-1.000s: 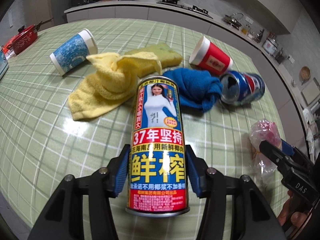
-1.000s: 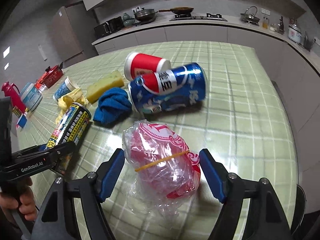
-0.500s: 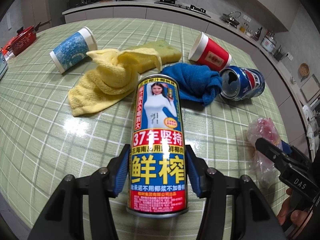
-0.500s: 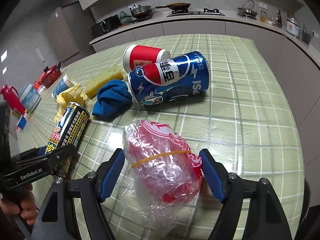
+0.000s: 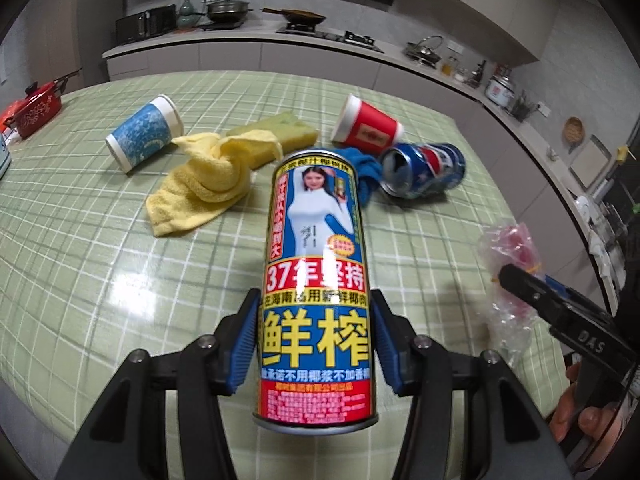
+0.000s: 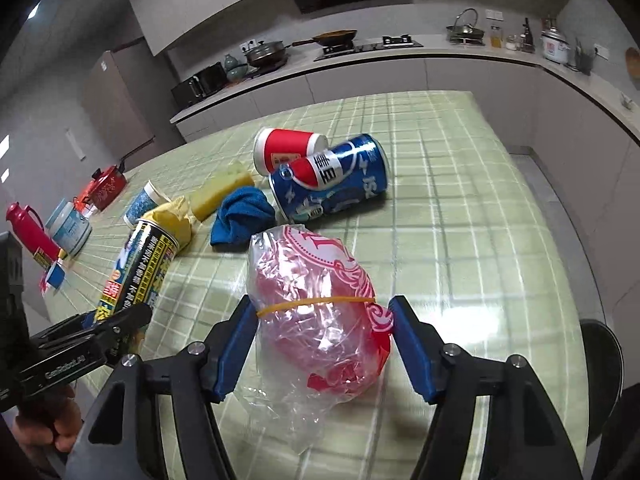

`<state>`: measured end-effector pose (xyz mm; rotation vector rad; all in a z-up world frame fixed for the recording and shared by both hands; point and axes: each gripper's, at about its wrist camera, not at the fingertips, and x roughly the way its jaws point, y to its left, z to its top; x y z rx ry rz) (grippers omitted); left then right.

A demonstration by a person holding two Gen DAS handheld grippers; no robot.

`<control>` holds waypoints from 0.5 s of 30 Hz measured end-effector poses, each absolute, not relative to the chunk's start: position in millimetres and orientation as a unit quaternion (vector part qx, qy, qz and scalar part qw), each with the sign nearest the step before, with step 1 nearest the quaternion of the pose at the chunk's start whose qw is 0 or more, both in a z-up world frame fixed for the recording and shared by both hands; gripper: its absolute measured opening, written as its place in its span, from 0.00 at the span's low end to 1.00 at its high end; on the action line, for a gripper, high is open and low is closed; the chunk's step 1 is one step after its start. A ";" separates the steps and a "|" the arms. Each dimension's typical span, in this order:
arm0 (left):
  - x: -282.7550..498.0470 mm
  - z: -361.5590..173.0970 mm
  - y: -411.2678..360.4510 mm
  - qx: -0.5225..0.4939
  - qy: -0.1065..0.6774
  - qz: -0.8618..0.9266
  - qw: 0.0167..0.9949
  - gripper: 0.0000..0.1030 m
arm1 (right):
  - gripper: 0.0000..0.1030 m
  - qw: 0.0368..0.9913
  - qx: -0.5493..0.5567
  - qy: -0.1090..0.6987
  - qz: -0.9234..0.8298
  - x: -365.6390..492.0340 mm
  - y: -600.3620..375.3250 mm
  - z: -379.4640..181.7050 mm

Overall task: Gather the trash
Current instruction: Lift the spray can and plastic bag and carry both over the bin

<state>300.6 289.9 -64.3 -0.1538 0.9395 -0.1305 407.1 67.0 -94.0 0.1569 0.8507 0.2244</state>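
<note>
My left gripper (image 5: 314, 340) is shut on a tall coconut-juice can (image 5: 314, 280) and holds it lifted above the green checked table (image 5: 100, 280); the can also shows in the right wrist view (image 6: 138, 270). My right gripper (image 6: 324, 350) is shut on a crumpled red-and-clear plastic bag (image 6: 320, 312) with a yellow rubber band, raised off the table; the bag also shows in the left wrist view (image 5: 510, 248). On the table lie a crushed blue Pepsi can (image 6: 330, 182), a red paper cup (image 6: 286, 148) and a blue paper cup (image 5: 142, 136).
A yellow cloth (image 5: 204, 184), a yellow-green sponge (image 5: 280, 132) and a blue cloth (image 6: 242, 220) lie among the trash. A red pot (image 5: 34, 108), a red bottle (image 6: 30, 226) and a jar (image 6: 68, 226) stand at the table's left end. A kitchen counter (image 6: 400, 60) runs behind.
Both grippers have risen, lifting the juice can and the plastic bag off the table. The views have tilted up, showing more of the kitchen.
</note>
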 end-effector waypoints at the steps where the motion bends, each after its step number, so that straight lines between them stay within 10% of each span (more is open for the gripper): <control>1: 295.4 -64.0 290.0 -0.072 0.452 -0.068 0.887 0.52 | 0.66 0.902 0.075 0.413 0.104 402.2 68.0 -95.3; 15: 255.2 -53.5 235.5 -0.056 0.447 -0.143 0.881 0.52 | 0.65 0.914 0.126 0.384 0.020 314.6 13.8 -77.2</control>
